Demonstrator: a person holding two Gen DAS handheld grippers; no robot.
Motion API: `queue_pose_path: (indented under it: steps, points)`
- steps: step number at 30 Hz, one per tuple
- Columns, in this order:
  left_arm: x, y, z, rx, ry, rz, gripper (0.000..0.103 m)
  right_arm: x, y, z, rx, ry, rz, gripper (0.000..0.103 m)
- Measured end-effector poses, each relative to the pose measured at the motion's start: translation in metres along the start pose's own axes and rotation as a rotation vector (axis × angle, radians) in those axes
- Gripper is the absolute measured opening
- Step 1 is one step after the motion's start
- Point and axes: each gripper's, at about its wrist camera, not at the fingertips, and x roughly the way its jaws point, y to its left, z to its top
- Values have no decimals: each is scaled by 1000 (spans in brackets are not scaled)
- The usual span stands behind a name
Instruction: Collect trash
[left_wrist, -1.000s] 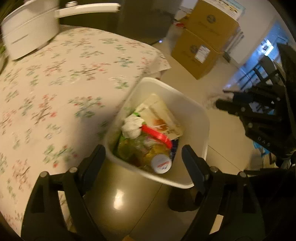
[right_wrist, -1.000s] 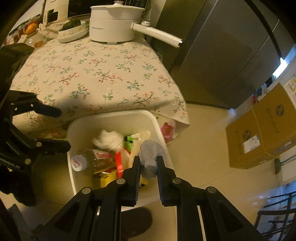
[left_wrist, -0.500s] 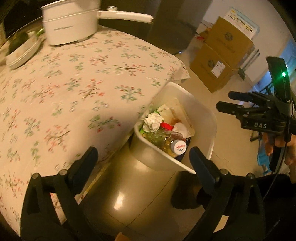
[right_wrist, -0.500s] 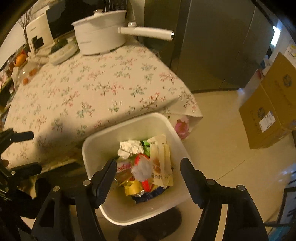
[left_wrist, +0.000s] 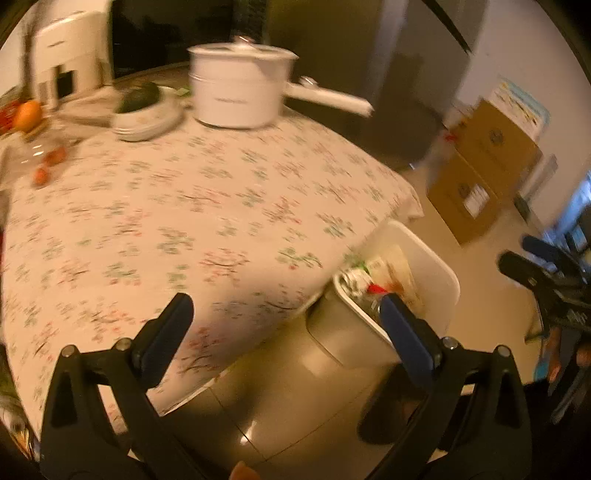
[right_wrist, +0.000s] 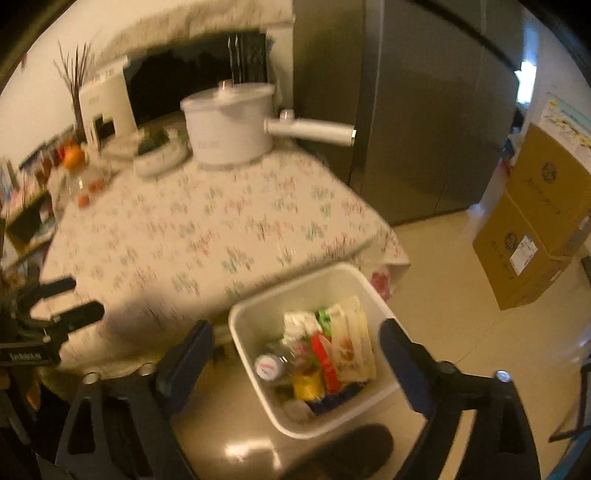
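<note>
Right wrist view — table (right_wrist: 229, 221), floral cloth, filled the middle and upper left, no loose litter seen on its open centre. White bin (right_wrist: 255, 317), lower centre on the floor just beside the table's corner, held the trash (right_wrist: 325, 354): bottle, wrappers, paper. Right gripper (right_wrist: 295, 350), fingers wide, empty, above the bin. Left gripper (left_wrist: 284, 325), fingers wide, empty — best swept slowly along the cluttered far edge, checking for any leftover scraps.

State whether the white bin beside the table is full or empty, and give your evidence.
Partly full. The white bin stands open-topped on the floor, and wrappers, a capped bottle and other packaging cover its bottom, below the rim.
</note>
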Motion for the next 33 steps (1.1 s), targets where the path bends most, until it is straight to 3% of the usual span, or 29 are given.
queue_pose_path:
  steps: [3, 6, 9, 15, 33]
  points:
    - [-20, 8, -1, -45, -59, 70, 102, -15, 17, 2, -3, -55, 6, 103]
    - [-34, 13, -1, -74, -104, 195, 102, -23, 41, 0, -45, -95, -16, 103]
    - [-43, 16, -4, -82, -137, 249, 102, -25, 60, -2, -82, -120, -30, 103]
    - [-49, 20, -10, -56, -175, 272, 102, -14, 72, -2, -117, -107, -54, 103]
    - [-40, 18, -20, -32, -106, 241, 102, 0, 69, -6, -115, -42, -60, 103]
